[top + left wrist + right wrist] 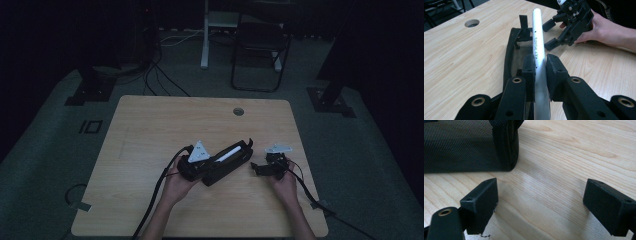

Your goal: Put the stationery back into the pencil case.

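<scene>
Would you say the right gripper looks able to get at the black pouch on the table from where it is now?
Probably yes. The right gripper has its jaws open just beside the black pouch, with only bare wooden table between them. The left gripper grips the white tube over the pouch's other end.

Light wood table [150,150], rounded corners, standing on grey carpet [45,150]
Round cable hole [238,111] near far edge, right of centre
Open black fabric case [227,165] lying on tabletop near middle, long axis angled toward far right
Rest of tabletop bare wood grain
</scene>
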Available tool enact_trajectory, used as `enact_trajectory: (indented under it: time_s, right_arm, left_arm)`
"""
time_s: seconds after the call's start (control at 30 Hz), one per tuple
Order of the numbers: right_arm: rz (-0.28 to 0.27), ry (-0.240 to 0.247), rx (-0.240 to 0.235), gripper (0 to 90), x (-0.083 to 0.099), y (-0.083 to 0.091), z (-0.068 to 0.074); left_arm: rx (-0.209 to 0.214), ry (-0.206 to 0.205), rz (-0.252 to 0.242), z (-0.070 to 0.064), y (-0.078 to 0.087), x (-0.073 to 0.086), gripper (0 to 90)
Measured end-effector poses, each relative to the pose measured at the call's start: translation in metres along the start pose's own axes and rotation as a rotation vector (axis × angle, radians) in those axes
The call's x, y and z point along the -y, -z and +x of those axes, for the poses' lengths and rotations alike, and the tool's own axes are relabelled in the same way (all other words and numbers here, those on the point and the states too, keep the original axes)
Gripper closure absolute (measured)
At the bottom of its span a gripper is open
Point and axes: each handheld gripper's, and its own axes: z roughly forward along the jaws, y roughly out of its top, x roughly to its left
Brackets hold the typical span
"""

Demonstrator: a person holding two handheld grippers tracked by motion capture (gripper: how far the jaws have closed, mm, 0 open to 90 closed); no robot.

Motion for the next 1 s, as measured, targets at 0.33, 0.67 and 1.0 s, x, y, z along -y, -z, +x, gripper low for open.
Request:
enact_trajectory:
  time_s: [0.33, 0.67, 1.0]
  right_arm:
    - [0.000, 0.000, 0.000, 12.8, 0.000, 0.000, 0.000]
    - [0.000, 0.000, 0.000, 12.8, 0.000, 0.000, 0.000]
    - [0.000, 0.000, 0.000, 12.8, 0.000, 0.000, 0.000]
  left_arm:
    - [0.000, 0.004, 0.001, 0.001, -0.006, 0.000, 78.5]
    - [-0.005, 0.008, 0.013, 0.004, -0.013, 0.001, 78.5]
    - [-0.012, 0.022, 0.021, 0.007, -0.019, 0.003, 78.5]
